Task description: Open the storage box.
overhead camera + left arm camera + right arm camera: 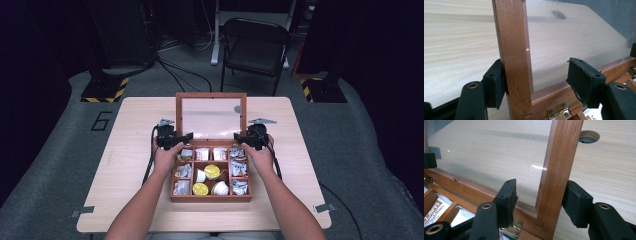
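Observation:
A wooden box (210,198) with several compartments of sachets and small cups sits mid-table, its glass-paned lid (211,95) standing upright. My left gripper (180,137) is at the lid's lower left corner. In the left gripper view the lid's left stile (514,50) stands between the jaws of the left gripper (537,75): one pad rests against its outer side, the other stands well off over the glass. My right gripper (241,137) is at the lower right corner. The right stile (559,170) stands between the right gripper (541,195) jaws, with the inner pad clear of the wood.
The light wooden table (135,125) has bare room on both sides of the box and a round cable hole (589,137) behind the lid. A black folding chair (255,45) stands beyond the far edge. Brass hinges (557,110) join lid and box.

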A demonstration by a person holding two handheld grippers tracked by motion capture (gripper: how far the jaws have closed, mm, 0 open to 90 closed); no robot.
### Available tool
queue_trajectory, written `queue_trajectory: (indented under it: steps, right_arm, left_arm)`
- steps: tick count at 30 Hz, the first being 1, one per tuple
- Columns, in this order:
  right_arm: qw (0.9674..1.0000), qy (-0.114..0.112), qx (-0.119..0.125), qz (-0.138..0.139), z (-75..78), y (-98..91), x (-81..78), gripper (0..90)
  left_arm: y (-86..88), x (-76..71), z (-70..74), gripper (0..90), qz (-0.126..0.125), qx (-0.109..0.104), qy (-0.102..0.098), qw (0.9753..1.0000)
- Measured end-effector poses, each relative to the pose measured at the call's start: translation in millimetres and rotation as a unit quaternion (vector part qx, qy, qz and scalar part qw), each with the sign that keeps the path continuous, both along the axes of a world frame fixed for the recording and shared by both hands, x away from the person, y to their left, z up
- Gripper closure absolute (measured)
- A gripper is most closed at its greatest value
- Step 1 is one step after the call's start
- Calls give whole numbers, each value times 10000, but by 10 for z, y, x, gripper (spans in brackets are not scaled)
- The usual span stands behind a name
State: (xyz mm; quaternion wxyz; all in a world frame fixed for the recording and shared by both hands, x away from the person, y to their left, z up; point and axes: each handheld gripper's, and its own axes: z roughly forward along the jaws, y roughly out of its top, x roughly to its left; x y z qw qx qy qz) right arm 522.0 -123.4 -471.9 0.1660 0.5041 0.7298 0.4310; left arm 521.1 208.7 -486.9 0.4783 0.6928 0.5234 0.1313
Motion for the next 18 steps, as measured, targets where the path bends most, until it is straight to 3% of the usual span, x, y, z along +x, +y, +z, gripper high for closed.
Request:
queue_trajectory:
  steps: [10, 18]
  right_arm:
    - [10000, 57, -6, -19, -7, 9, 16, 448]
    - [9998, 185, 71, -32, -25, -1, 45, 445]
  left_arm:
    - [4, 21, -13, 324, 6, -25, 62, 10000]
    - [43, 64, -55, 329, -119, -172, 163, 9996]
